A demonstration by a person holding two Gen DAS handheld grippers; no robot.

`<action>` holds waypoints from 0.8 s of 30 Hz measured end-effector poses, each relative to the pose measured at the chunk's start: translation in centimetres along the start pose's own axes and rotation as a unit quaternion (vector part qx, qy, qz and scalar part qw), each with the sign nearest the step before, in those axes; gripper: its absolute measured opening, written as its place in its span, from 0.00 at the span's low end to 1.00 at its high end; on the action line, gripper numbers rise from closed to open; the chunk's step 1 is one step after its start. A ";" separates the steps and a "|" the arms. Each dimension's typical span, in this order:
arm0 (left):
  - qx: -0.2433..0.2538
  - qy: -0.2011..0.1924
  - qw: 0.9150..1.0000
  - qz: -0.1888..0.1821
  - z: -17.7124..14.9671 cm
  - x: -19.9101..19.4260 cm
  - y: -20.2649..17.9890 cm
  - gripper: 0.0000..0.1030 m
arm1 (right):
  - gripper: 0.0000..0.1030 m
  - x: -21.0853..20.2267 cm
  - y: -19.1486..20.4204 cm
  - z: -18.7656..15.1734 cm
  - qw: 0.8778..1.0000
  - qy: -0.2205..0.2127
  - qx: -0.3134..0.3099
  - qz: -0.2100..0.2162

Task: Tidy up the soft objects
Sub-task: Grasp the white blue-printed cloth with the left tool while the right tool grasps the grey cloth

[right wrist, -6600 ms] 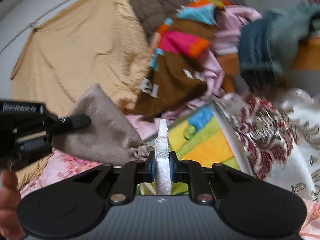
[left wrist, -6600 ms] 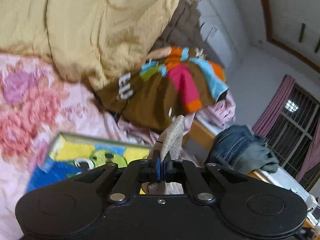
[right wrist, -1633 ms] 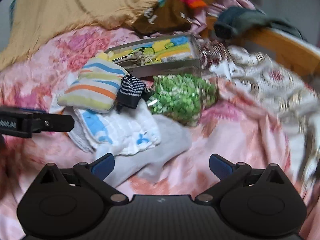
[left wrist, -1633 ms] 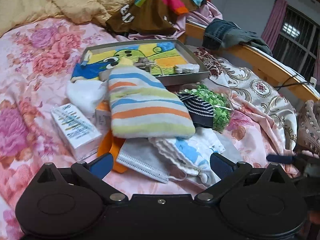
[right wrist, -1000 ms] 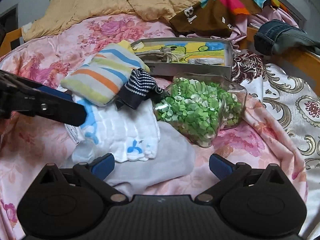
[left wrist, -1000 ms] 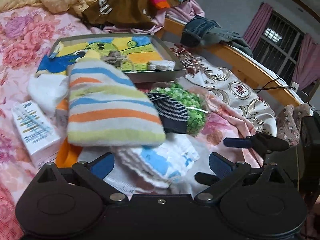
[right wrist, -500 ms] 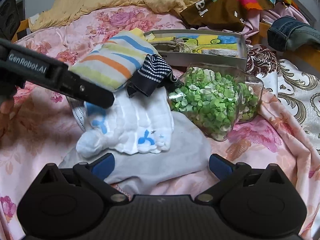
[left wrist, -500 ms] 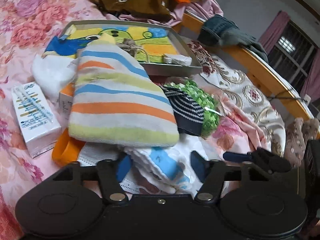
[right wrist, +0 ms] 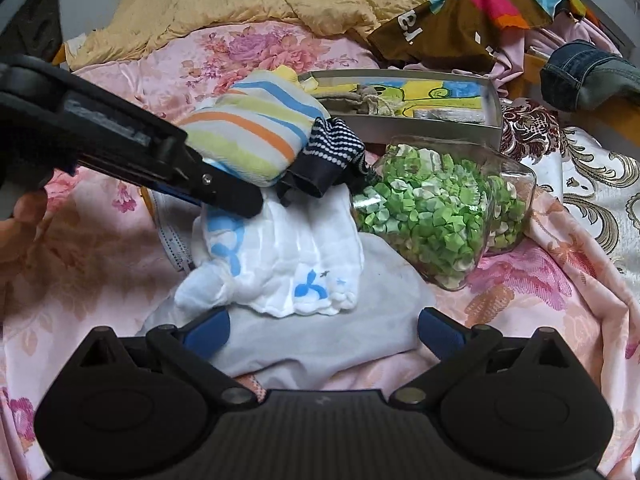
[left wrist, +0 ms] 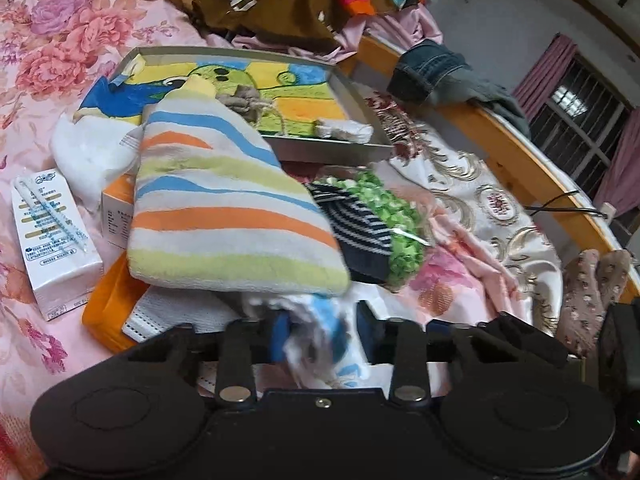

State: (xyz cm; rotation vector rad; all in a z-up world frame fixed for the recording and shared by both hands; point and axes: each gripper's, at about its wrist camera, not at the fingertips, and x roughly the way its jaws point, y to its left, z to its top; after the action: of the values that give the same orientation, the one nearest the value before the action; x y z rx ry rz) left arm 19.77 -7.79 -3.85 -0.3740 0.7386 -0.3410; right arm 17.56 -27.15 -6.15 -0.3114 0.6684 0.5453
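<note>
A pile of soft things lies on the pink floral bed. My left gripper (left wrist: 322,336) has closed on the white cloth with blue prints (left wrist: 320,322), also seen in the right wrist view (right wrist: 288,256) under the left gripper's fingers (right wrist: 224,196). A striped towel (left wrist: 224,208) (right wrist: 252,136) and a dark striped sock (left wrist: 360,224) (right wrist: 324,152) lie on top of the pile. A grey cloth (right wrist: 332,340) lies beneath the white cloth. My right gripper (right wrist: 322,330) is open and empty just above the grey cloth.
A grey tray (left wrist: 340,152) (right wrist: 440,126) holds a colourful towel, a drawstring pouch (left wrist: 244,100) and a white pad. A clear bag of green pieces (right wrist: 436,208), a white carton (left wrist: 52,240), an orange item (left wrist: 108,308) and a face mask (left wrist: 168,316) lie around. A wooden bed rail (left wrist: 516,152) runs at right.
My left gripper has moved forward and down onto the pile and its jaws have closed from wide open onto the white cloth. The right gripper has edged closer, still open.
</note>
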 end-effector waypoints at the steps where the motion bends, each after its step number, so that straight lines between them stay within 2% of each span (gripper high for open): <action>1: 0.000 0.004 1.000 0.010 0.2 0.2 0.0 0.19 | 0.99 0.0 0.0 0.0 1.000 0.001 0.002 -0.001; 6: -0.006 -0.005 1.000 0.018 0.6 -0.9 0.7 0.13 | 0.99 0.1 -0.1 -0.1 1.000 0.005 0.009 0.000; 11: -0.013 -0.016 0.999 0.026 0.5 -3.3 2.1 0.13 | 0.99 0.5 0.1 -0.2 1.000 0.009 0.016 0.004; 20: -0.035 -0.009 0.998 0.042 -1.1 -6.5 4.7 0.12 | 0.96 0.9 1.2 0.0 0.998 0.007 0.019 0.065; 24: -0.041 0.000 0.998 0.048 -1.8 -7.8 5.4 0.12 | 0.94 0.5 2.6 0.0 0.998 -0.001 -0.008 0.067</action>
State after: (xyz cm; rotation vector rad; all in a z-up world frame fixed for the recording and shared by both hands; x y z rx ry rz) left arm 14.03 -0.05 -2.94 -0.4137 0.7700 -0.2206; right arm 16.40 -24.79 -6.76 -0.2825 0.6875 0.6793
